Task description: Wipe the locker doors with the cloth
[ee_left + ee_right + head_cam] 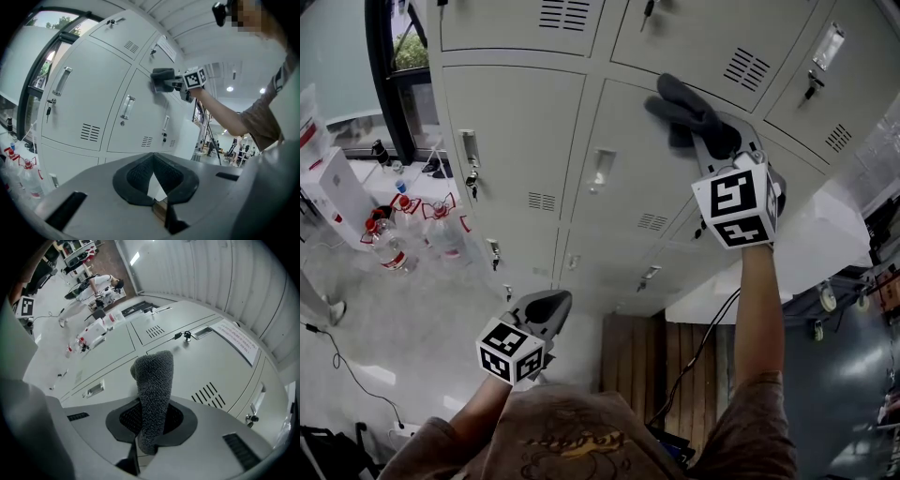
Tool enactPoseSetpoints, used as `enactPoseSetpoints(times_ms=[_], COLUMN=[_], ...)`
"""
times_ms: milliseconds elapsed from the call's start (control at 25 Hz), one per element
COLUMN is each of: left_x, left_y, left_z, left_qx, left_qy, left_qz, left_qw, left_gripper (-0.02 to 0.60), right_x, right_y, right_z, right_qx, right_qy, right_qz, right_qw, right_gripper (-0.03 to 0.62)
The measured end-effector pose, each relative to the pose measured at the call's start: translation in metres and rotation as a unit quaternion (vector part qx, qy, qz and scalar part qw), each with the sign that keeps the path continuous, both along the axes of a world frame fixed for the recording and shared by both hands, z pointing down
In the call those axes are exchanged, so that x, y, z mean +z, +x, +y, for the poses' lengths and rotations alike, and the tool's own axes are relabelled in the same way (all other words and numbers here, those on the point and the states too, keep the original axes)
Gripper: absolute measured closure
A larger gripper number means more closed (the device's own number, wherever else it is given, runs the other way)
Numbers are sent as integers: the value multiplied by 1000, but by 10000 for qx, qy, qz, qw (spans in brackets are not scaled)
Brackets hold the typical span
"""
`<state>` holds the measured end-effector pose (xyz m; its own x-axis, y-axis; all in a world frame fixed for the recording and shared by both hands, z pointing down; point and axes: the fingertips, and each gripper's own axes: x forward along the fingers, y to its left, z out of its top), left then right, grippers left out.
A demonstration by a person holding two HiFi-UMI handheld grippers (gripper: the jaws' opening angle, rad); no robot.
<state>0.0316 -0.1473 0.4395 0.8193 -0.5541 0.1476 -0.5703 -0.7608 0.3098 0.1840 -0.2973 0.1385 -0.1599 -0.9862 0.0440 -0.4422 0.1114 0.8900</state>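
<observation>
Clenches a dark grey, nubbly cloth between the fingers of the right gripper, arm stretched up toward a bank of pale grey locker doors. Holds the cloth with its loose end standing out well beyond the fingertips and up against one door, near that door's top edge. A recessed handle sits lower on the same door, to the left of the fingers in the head view. A slotted vent lies just right of the fingers in the right gripper view.

Carries the left gripper low and well apart from the lockers — fingers drawn together at the tips, nothing between them. Beyond those closed fingers are two more doors with handles and keys, and higher up the raised gripper with its cloth on the door.

Stands over a pale floor, with plastic bottles well off to the left of the left gripper's fingers, under a dark-framed window. Wooden boards show far below the right gripper's fingers.
</observation>
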Motion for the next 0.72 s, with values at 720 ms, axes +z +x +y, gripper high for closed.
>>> enactPoseSetpoints(times_ms=[720], left_x=[5], left_y=[-3], left_z=[-3], left_qx=[-17], left_qy=[-150], left_qz=[75], left_qw=[9999], left_gripper=[578], right_x=[-9], right_y=[1], right_z=[-45], right_qx=[423], right_qy=[82], right_qz=[600], right_qw=[9973], right_gripper=[557])
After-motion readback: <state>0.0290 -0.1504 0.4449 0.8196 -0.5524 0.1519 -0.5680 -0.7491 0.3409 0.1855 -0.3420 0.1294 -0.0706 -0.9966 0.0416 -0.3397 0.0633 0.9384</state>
